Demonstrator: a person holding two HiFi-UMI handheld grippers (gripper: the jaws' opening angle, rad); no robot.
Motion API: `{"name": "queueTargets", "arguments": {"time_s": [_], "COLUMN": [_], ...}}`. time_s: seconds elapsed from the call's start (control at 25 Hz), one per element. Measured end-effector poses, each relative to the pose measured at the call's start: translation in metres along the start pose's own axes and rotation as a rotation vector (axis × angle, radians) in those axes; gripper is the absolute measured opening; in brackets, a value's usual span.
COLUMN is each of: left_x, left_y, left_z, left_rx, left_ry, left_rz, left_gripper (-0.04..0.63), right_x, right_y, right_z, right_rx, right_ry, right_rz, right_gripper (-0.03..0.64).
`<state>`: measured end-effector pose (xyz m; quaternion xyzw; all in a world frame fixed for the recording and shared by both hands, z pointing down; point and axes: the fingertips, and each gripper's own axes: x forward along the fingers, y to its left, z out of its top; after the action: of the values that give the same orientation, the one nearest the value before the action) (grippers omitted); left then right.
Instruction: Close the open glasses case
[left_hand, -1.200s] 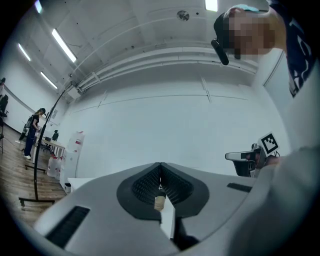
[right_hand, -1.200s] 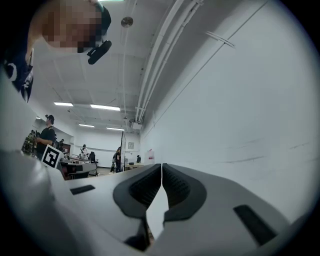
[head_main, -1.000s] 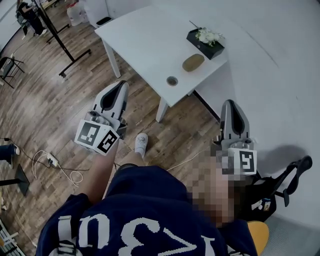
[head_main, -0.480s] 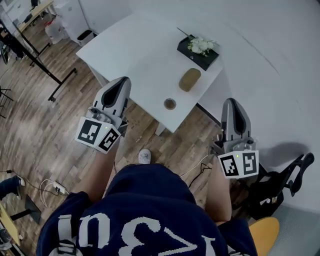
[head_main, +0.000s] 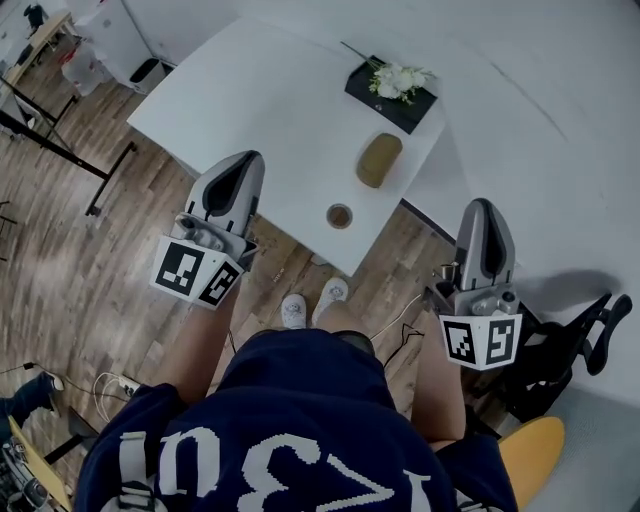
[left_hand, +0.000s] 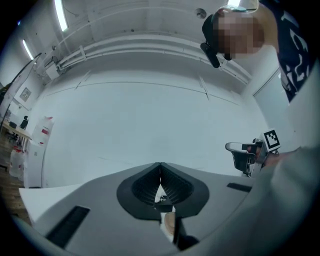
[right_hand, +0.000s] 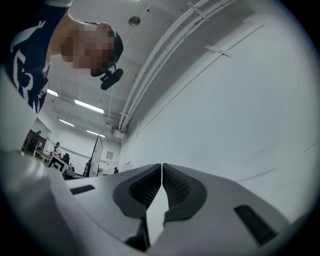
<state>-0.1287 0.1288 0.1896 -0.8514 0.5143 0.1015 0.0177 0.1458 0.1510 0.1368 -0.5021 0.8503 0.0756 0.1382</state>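
Note:
An olive-brown oval glasses case lies on the white table near its right corner. From the head view I cannot tell whether its lid is up or down. My left gripper is shut and empty, its tip over the table's near edge, left of the case. My right gripper is shut and empty too, held over the floor to the right of the table, apart from the case. In the left gripper view the jaws meet at the tips. The right gripper view shows its jaws closed against a white wall.
A black box with white flowers stands behind the case. A small round object sits near the table's front corner. A black chair frame and a yellow seat are at the right. The person's shoes stand on wood floor.
The person has stepped toward the table, which now lies closer and lower in the head view. Both grippers have moved forward with the person; the left now reaches the table's edge.

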Motion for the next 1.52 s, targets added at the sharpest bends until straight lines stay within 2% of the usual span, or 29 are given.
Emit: {"name": "queueTargets", "arguments": {"time_s": [0.32, 0.52, 0.8, 0.96, 1.28, 1.52], "left_x": [0.056, 0.097, 0.133, 0.147, 0.184, 0.207], "left_y": [0.011, 0.020, 0.027, 0.029, 0.048, 0.063], "left_z": [-0.011, -0.012, -0.029, -0.040, -0.055, -0.083], "left_rx": [-0.004, 0.011, -0.003, 0.005, -0.003, -0.039], "left_ry": [0.003, 0.002, 0.037, 0.074, 0.085, 0.132], "left_rz": [0.010, 0.037, 0.053, 0.042, -0.039, -0.107], "left_gripper": [0.014, 0.014, 0.014, 0.014, 0.014, 0.014], "right_x": [0.055, 0.098, 0.132, 0.141, 0.152, 0.155], "right_y": [-0.040, -0.072, -0.100, -0.100, -0.114, -0.106], "right_z": [-0.021, -0.032, -0.069, -0.089, -0.114, -0.168], "right_rx": [0.018, 0.072, 0.168, 0.208, 0.180, 0.233], "right_ry": [0.027, 0.021, 0.099, 0.171, 0.237, 0.386], "right_rz": [0.044, 0.097, 0.108, 0.125, 0.006, -0.010], "right_gripper": [0.028, 0.028, 0.029, 0.029, 0.029, 0.051]}}
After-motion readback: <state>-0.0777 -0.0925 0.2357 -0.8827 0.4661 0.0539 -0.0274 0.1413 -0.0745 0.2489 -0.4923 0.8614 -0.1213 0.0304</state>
